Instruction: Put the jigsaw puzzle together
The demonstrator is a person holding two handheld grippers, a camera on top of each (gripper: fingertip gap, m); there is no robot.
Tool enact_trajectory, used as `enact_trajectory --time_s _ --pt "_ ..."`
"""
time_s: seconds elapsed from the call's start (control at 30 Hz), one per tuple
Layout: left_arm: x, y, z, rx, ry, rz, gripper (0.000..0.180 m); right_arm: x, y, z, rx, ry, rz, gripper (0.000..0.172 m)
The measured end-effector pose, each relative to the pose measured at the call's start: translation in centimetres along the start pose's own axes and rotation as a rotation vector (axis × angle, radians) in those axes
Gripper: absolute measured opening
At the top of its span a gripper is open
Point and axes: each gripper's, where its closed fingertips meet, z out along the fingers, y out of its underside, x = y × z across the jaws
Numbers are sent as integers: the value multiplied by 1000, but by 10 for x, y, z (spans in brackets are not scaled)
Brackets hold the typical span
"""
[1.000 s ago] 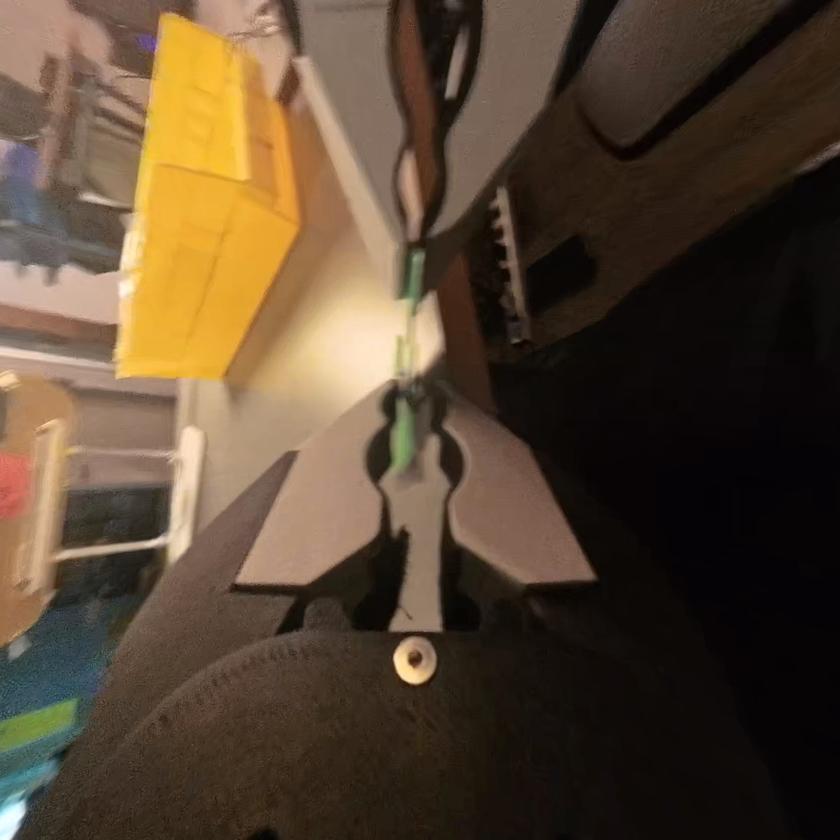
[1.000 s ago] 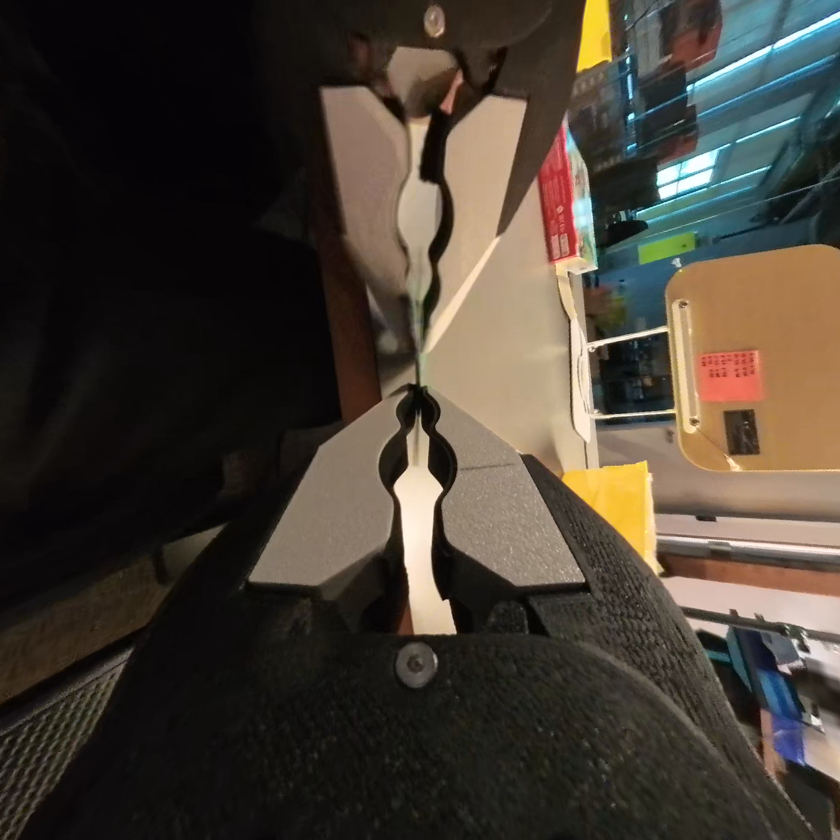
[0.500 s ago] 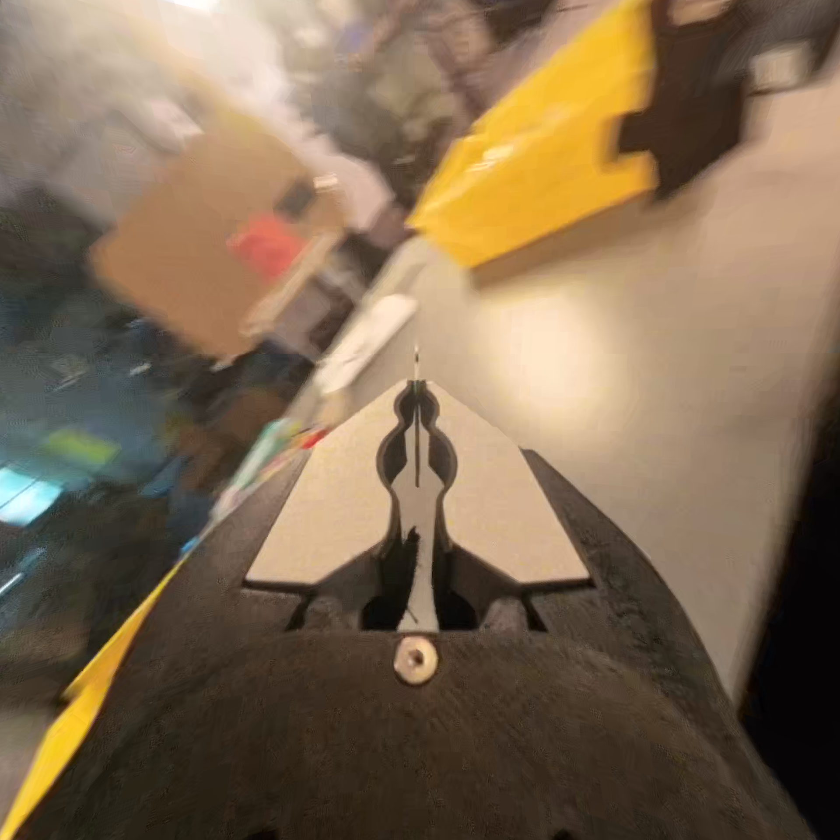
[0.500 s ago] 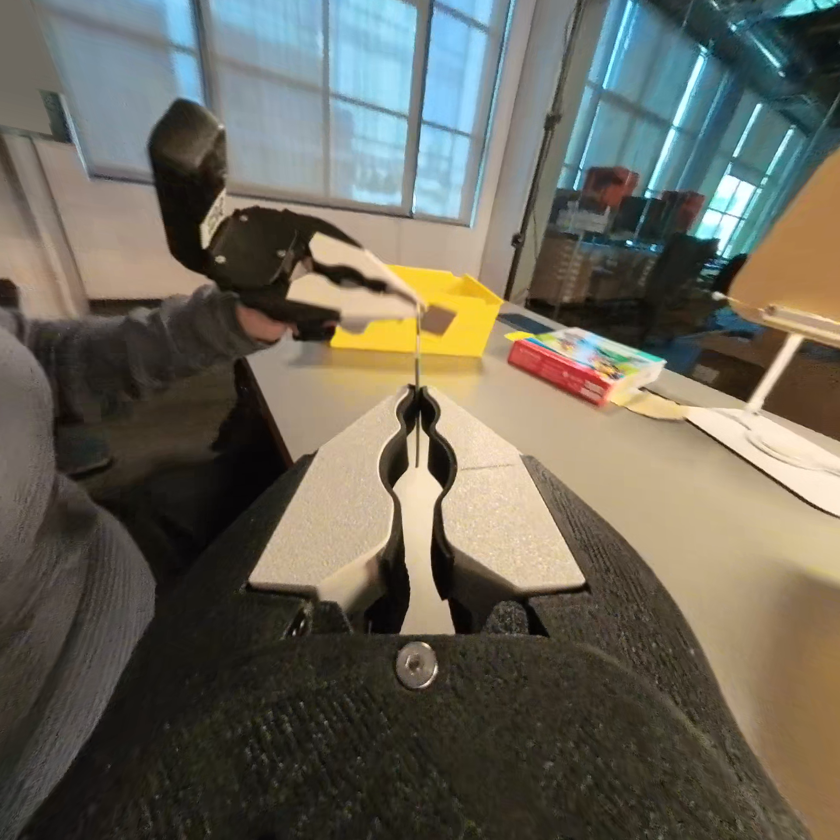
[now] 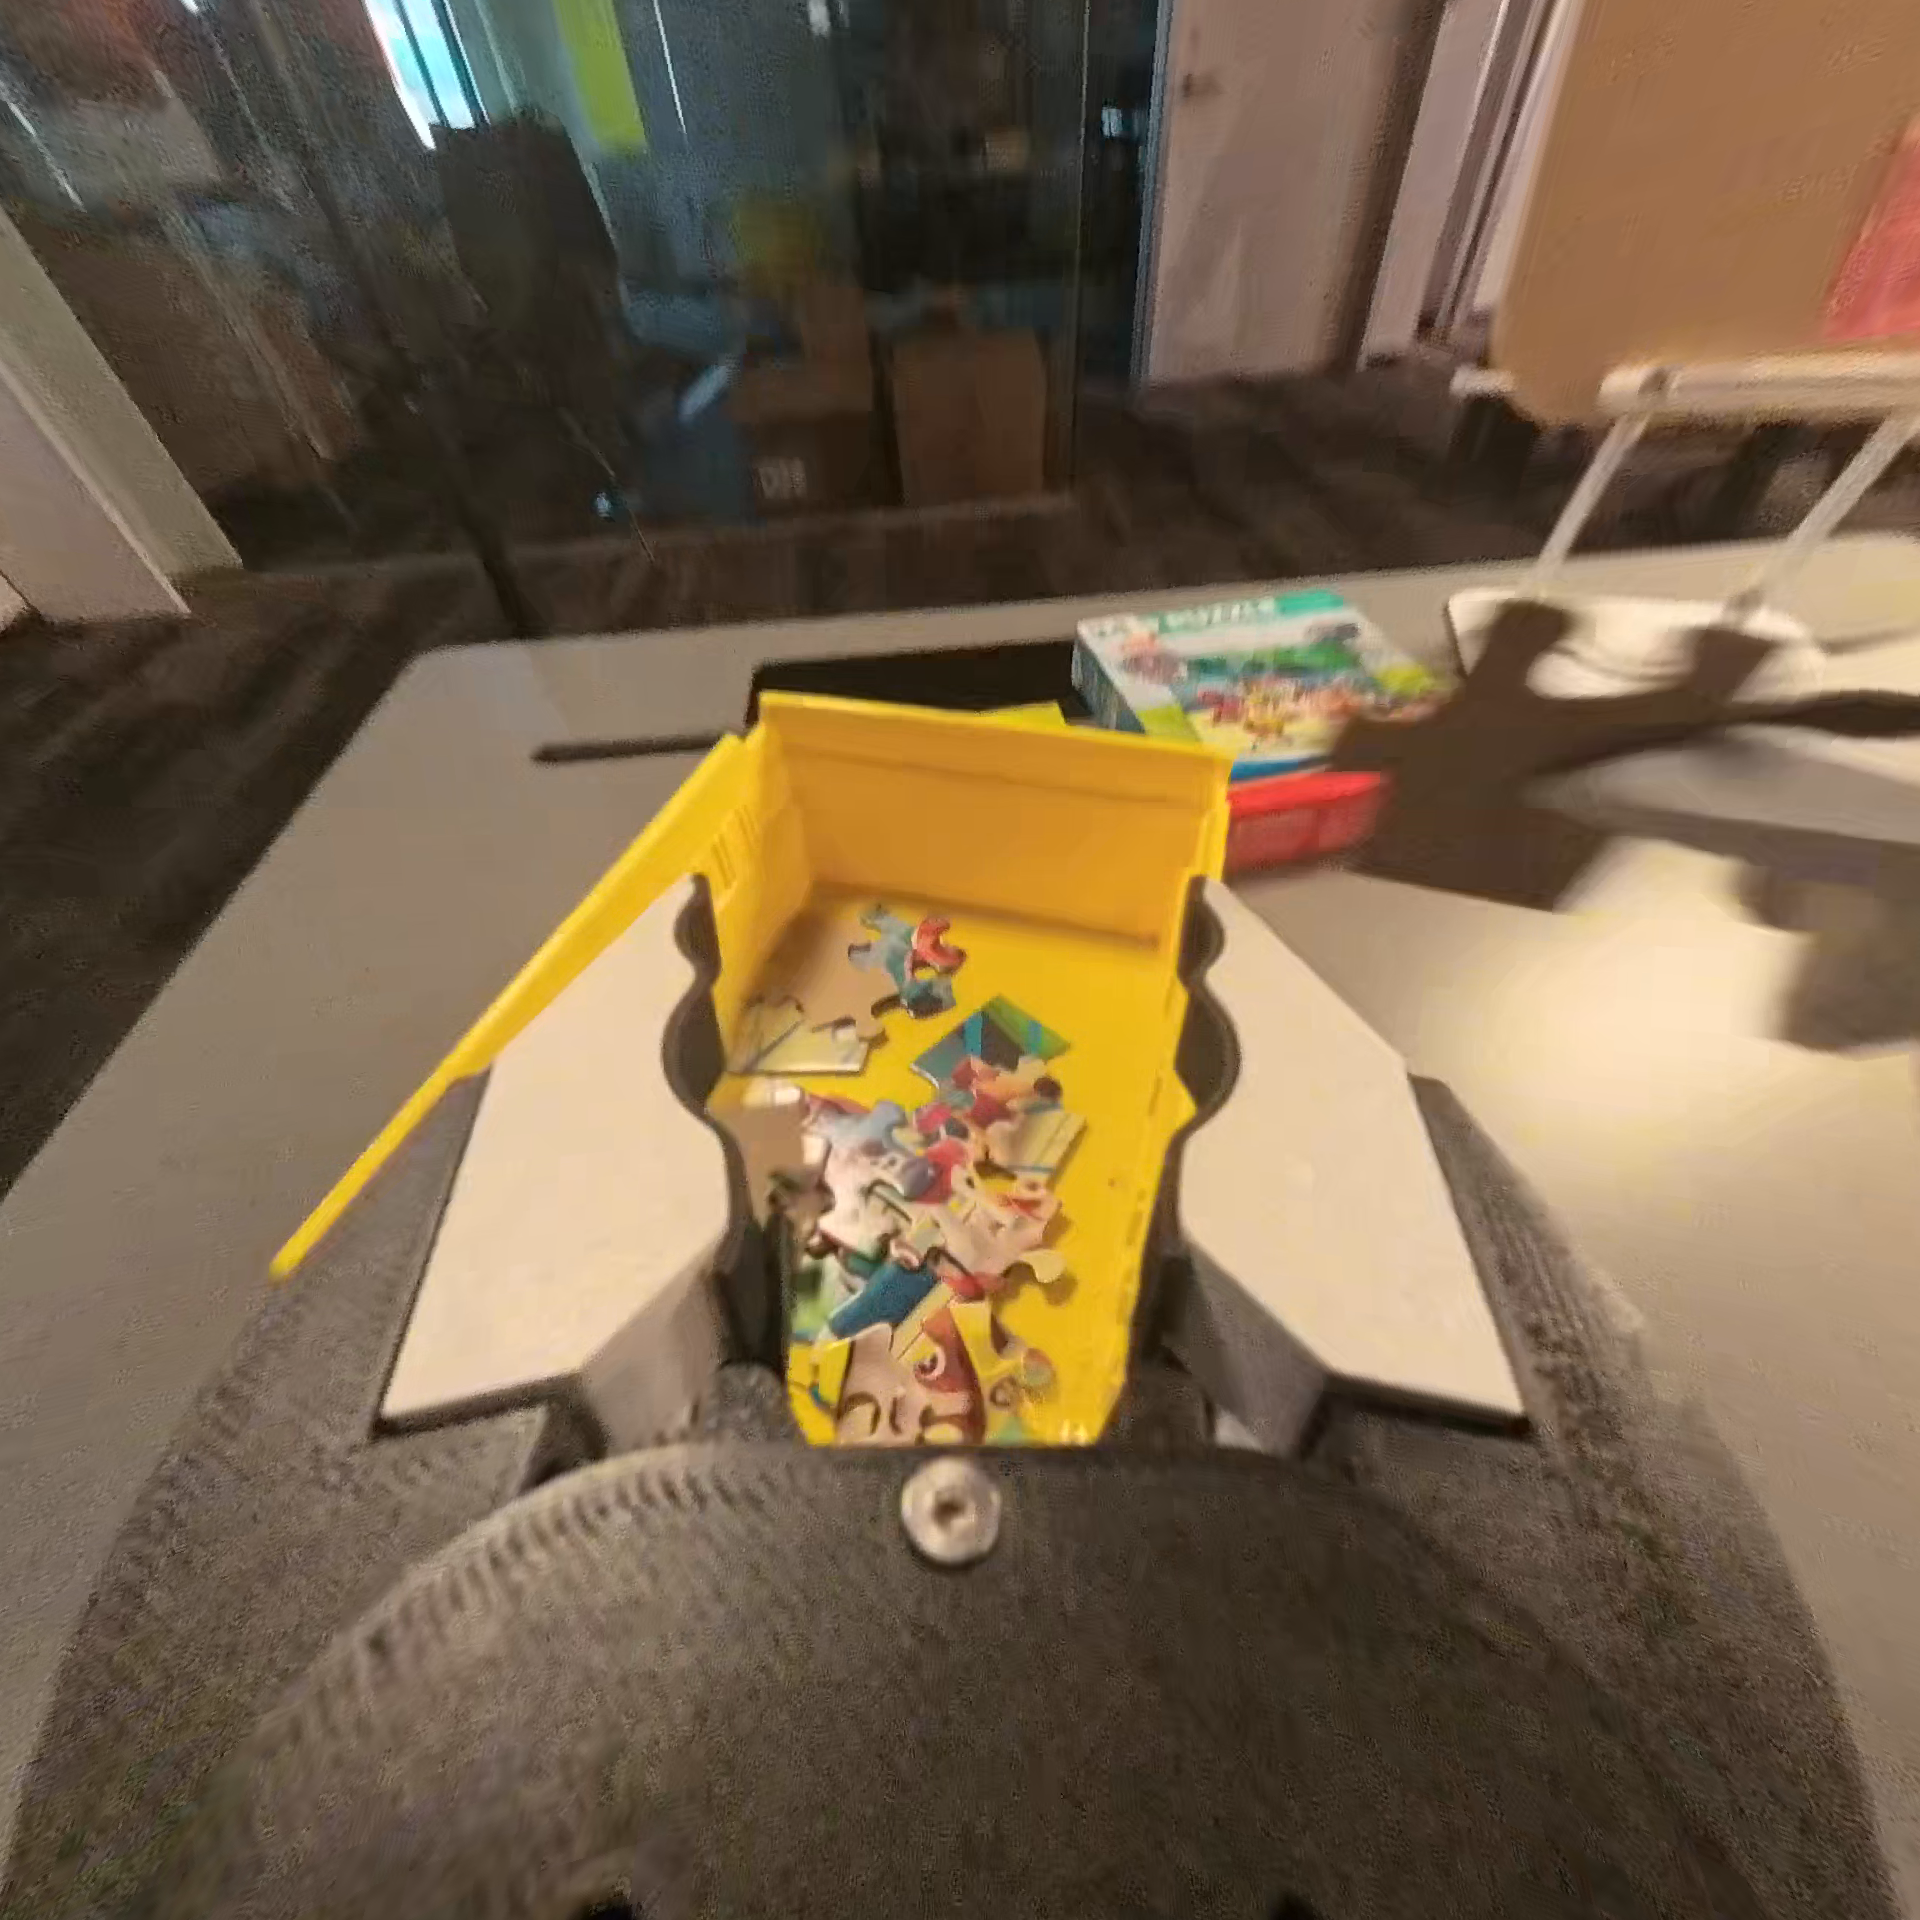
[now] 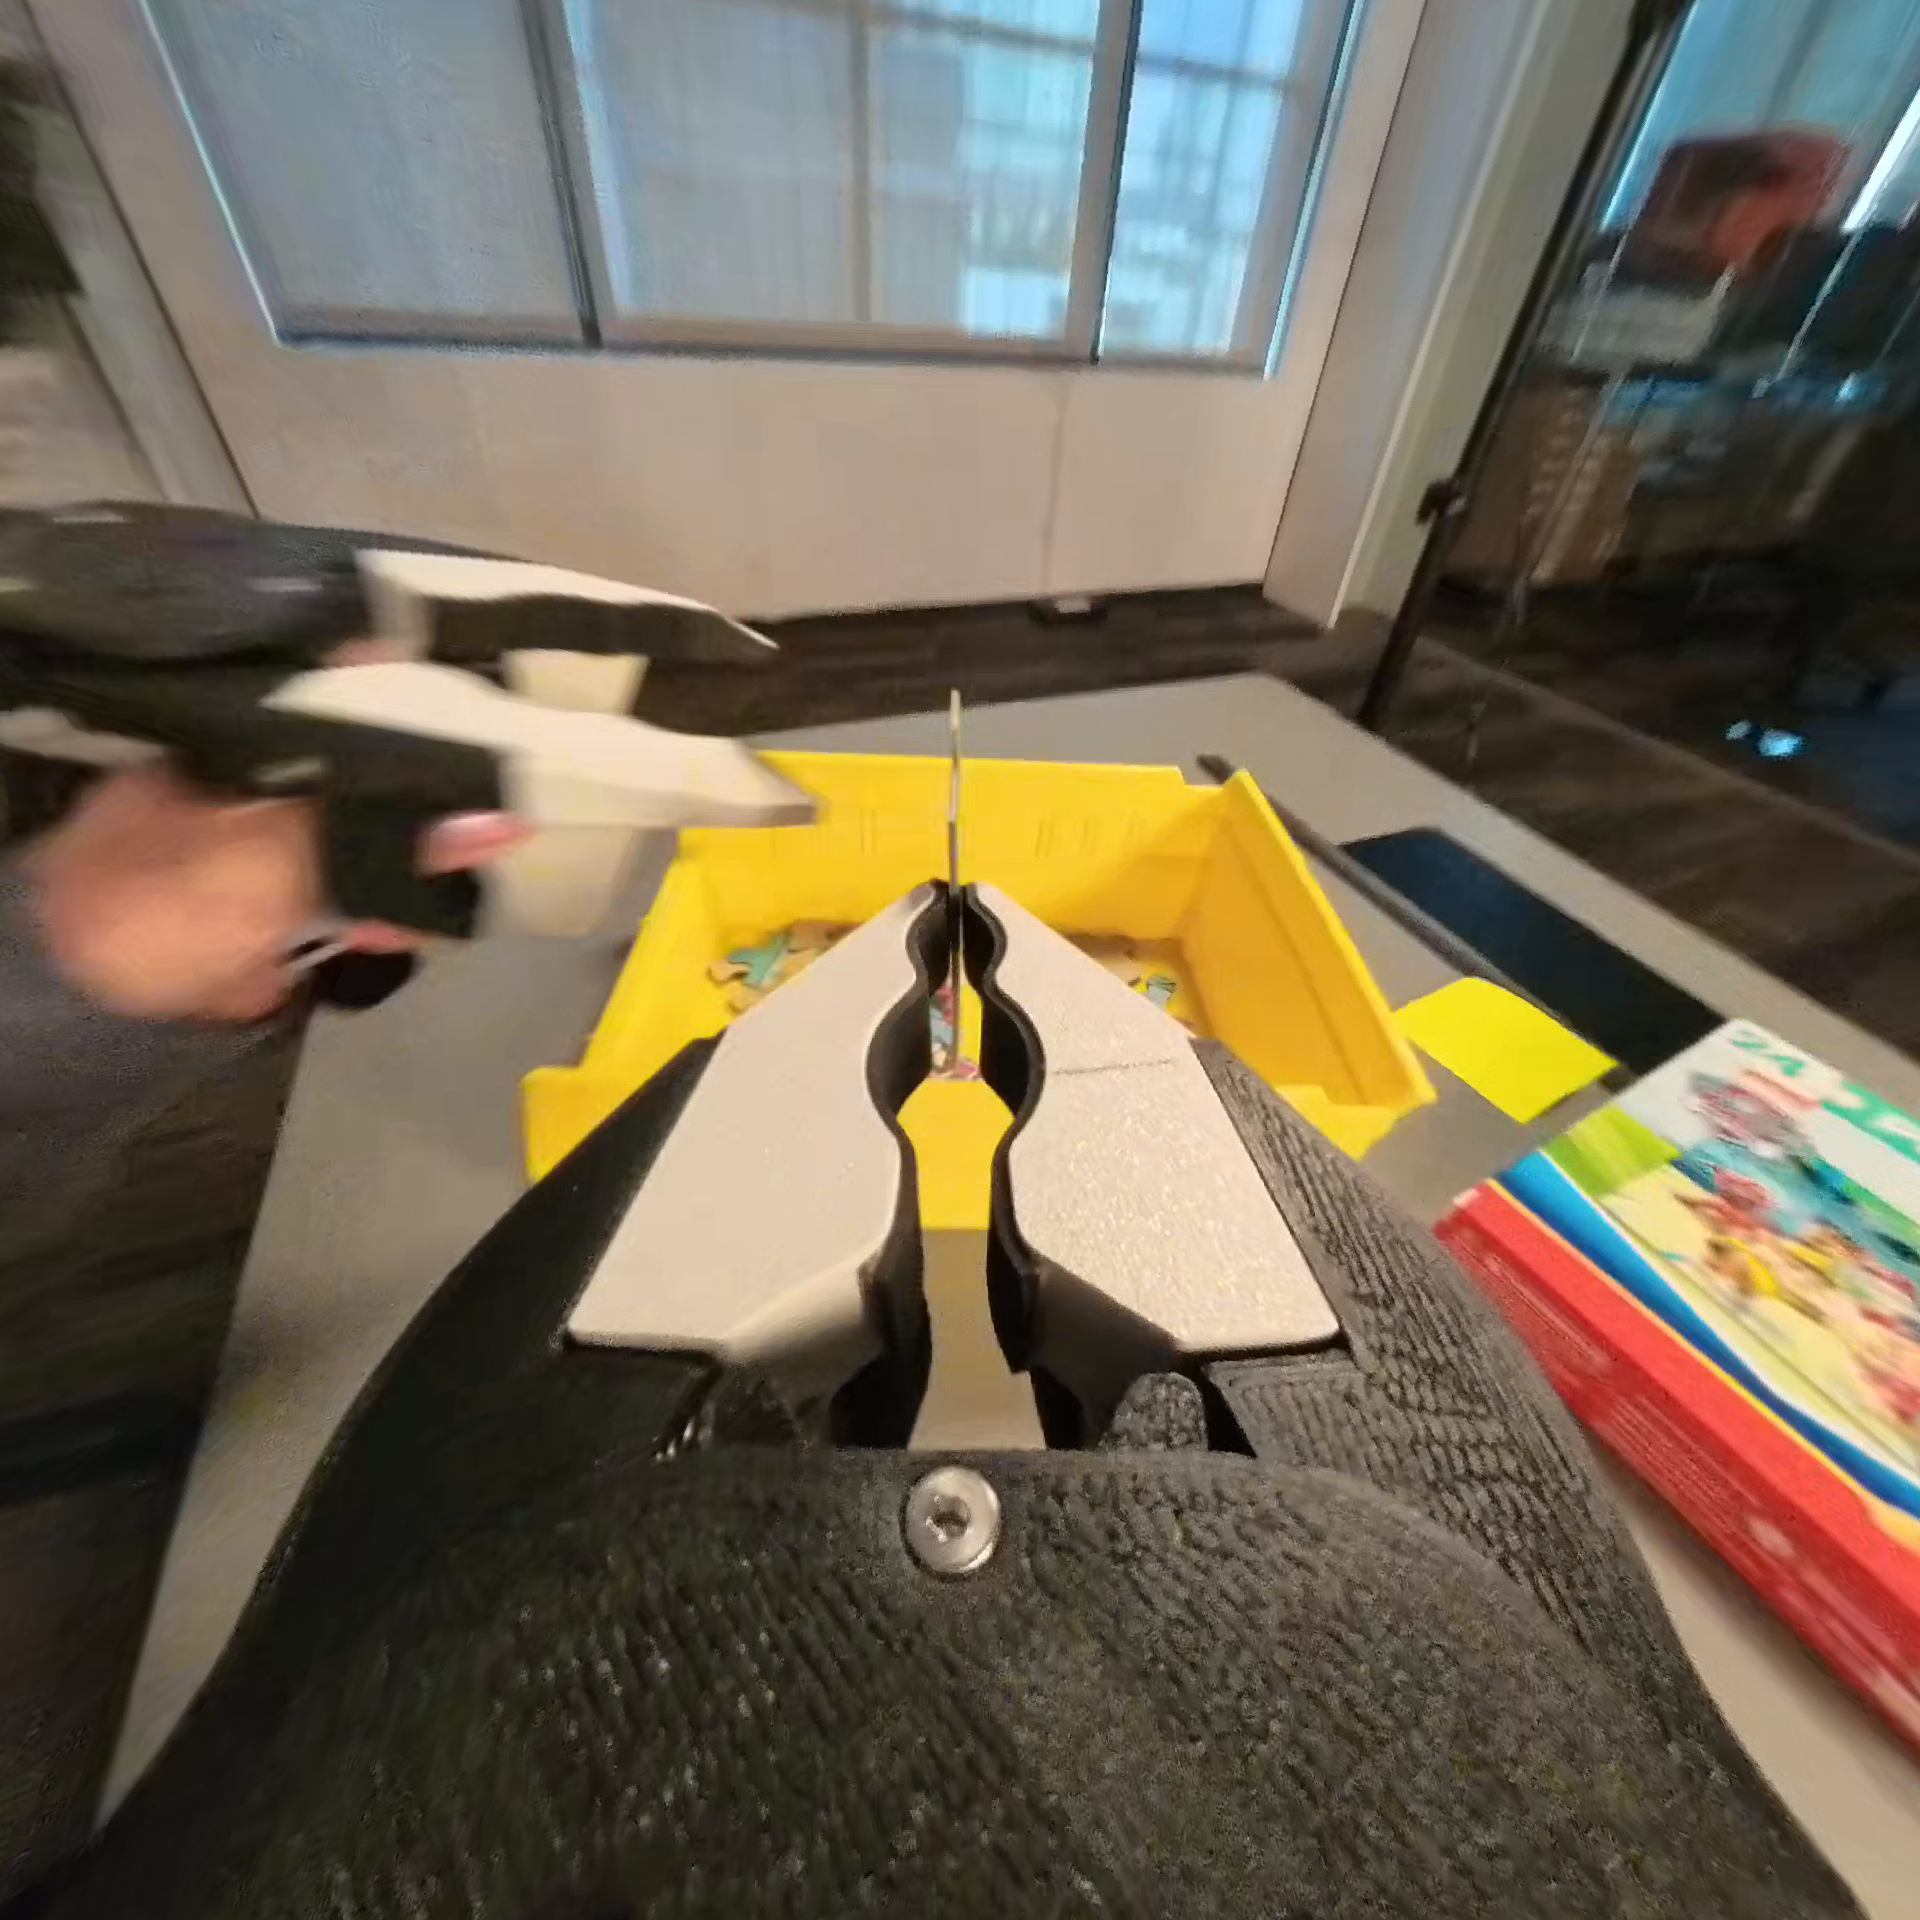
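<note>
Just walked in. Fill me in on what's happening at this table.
A person holds a pair of tongs in each hand over a yellow bin of loose puzzle pieces on a grey table. The left tongs are wide open above the bin, gripping nothing. The right tongs are shut on a thin flat piece, seen edge-on and sticking up from the tips. A puzzle box lies to the right.

Nothing here can be read. The puzzle box (image 6: 1714, 1278), lying just to the right of the right-hand claw, has printed lettering along its lid (image 5: 1247, 675), but it is too blurred to make out. The tan board (image 5: 1704, 187) on a stand, up and to the right of the left-hand claw, carries a red label (image 5: 1881, 260) that is equally smeared.
</note>
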Motion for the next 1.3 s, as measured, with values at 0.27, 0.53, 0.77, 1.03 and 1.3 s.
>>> enact_trajectory --time_s 0.27,0.53,0.77,1.03,1.3 --pt "-5 -3 -105 172 -144 183 94 17 10 21 -118 -18 121 119" --pt "12 36 -246 346 -38 280 53 -19 38 -297 180 361 -57 93" --pt "98 47 -292 466 95 160 58 -24 114 -505 300 862 12 87" --pt "153 104 -300 335 140 70 77 -49 186 -559 209 941 6 93" --pt "179 183 -302 158 168 -102 104 -100 239 -583 116 910 -10 104"
